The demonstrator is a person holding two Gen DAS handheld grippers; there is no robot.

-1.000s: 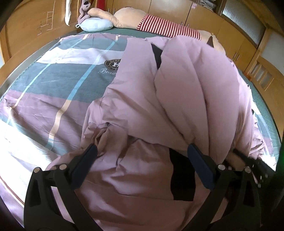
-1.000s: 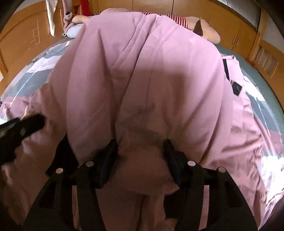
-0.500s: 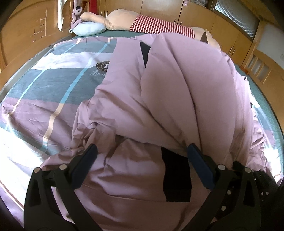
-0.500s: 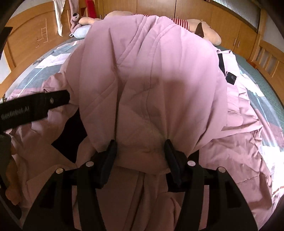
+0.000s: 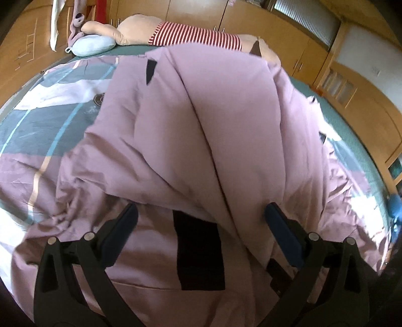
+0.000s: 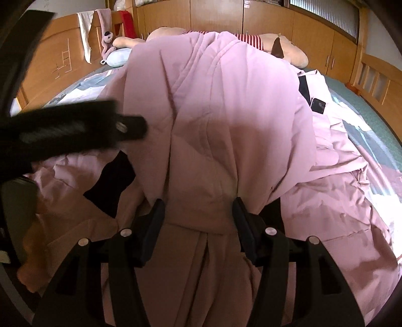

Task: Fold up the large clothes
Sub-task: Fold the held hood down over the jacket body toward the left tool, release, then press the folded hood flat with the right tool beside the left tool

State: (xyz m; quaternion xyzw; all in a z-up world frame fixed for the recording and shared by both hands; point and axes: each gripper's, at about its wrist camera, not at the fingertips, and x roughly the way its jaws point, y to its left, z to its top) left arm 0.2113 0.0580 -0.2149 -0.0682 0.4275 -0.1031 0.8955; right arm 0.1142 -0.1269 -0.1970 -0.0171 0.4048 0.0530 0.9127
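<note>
Since a second ago, both of your hands have carried the raised fold of the pink garment sideways across the bed, so less of the checked bedspread shows on the left of the left wrist view, and the other tool now crosses the upper left of the right wrist view as a blurred black bar.

Your right tongs are partly closed on a bunched fold of the garment: the cloth fills the gap between both black pads and hangs up and over them in a tall drape.

Your left tongs stand wide. The lifted fold lies against the inner face of the right blue pad; the left blue pad has flat cloth under it and does not press anything. Whether that side actually grips the fold, you cannot tell from this view.

Garment position: spread over the middle of the bed, its lower part flat and wrinkled, its upper part pulled up into a ridge between the two tools. Black patches show on the flat part and near the top edge.

At the far end of the bed lie a large plush toy in a red-striped shirt and a pale blue cushion. Wooden cupboards line the wall behind.
</note>
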